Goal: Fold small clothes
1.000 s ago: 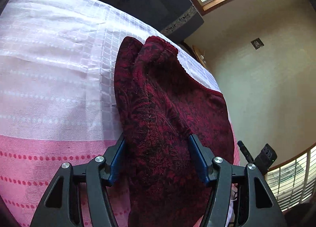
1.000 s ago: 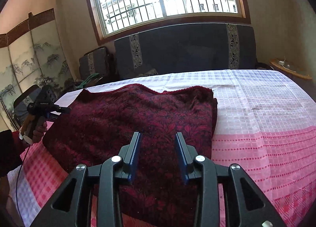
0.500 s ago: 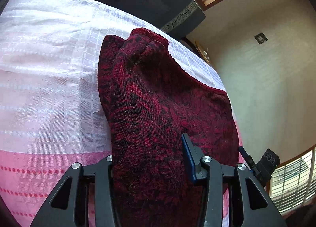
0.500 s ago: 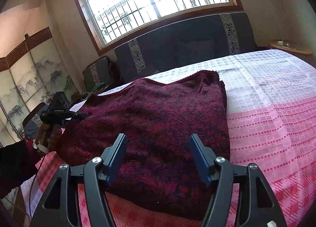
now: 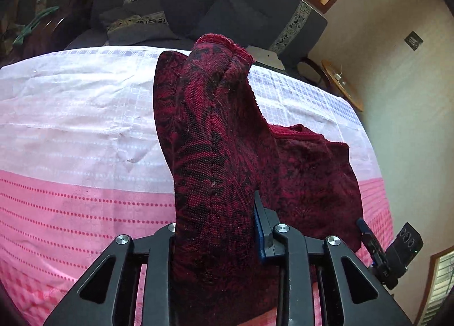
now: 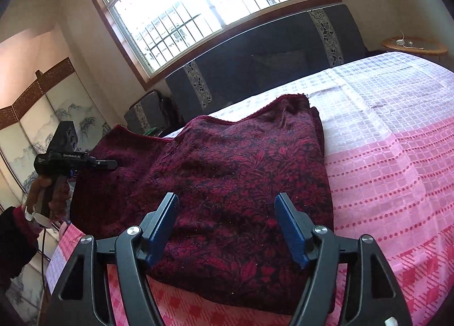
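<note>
A dark red patterned knit garment [image 6: 232, 178] lies on the pink and white bedspread [image 6: 397, 161]. My left gripper [image 5: 215, 229] is shut on the garment's left edge [image 5: 210, 138] and lifts it into a raised ridge. The left gripper also shows in the right wrist view [image 6: 107, 164], at the garment's left side. My right gripper [image 6: 227, 226] is open and empty, hovering just above the garment's near edge. It also shows at the lower right of the left wrist view [image 5: 366, 233].
A dark headboard [image 6: 269, 53] and cushions stand behind the bed under a bright window [image 6: 204, 5]. A small round wooden table [image 6: 414, 45] sits at the far right. A folding painted screen [image 6: 34, 127] stands at the left.
My left gripper has closed on the garment's edge and lifted it up. My right gripper has opened wider and drawn back over the near edge.
</note>
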A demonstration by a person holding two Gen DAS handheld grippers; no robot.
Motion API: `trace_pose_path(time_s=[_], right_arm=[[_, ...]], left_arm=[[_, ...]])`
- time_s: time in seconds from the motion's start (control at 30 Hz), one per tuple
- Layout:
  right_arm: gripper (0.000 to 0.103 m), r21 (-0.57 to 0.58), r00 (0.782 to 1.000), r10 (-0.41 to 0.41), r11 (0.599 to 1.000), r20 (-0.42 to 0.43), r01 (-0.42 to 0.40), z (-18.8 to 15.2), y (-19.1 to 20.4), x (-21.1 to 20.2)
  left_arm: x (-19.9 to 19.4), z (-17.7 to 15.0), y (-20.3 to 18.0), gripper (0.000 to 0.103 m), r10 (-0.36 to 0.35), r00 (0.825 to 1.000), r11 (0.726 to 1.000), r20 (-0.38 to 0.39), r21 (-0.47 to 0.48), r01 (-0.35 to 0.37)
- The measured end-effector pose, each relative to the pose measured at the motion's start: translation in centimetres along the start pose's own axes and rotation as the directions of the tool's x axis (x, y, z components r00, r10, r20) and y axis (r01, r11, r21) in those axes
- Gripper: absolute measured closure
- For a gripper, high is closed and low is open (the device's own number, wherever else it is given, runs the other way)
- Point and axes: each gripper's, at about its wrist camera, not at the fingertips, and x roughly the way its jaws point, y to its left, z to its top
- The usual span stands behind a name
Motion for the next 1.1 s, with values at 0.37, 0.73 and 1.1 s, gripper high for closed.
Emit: trace_pose_path(time_s=[0.37,0.73,1.1], right_arm=[[0.027,0.001,0.999,0.027,1.0,-0.037,-0.027,-0.2,0.1,0.7],[0.026,0.009,0.998,0.052,0.999,-0.034,-0.051,-0.4,0.1,0.6],[0.026,0.01,0.997,0.068,0.998,-0.038,-0.068,-0.6,0.4,0.5]], left_arm=[[-1.9,0.3,-10.3,0.079,0.035,0.999,0.998,-0.007,0.051,-0.035],[0.3,0.0,-15.3,0.08,0.003,1.0,1.0,-0.01,-0.009,-0.003],[3.1,-0.1,-17.5,0.081,-0.014,1.0,0.998,-0.014,-0.058,0.013]])
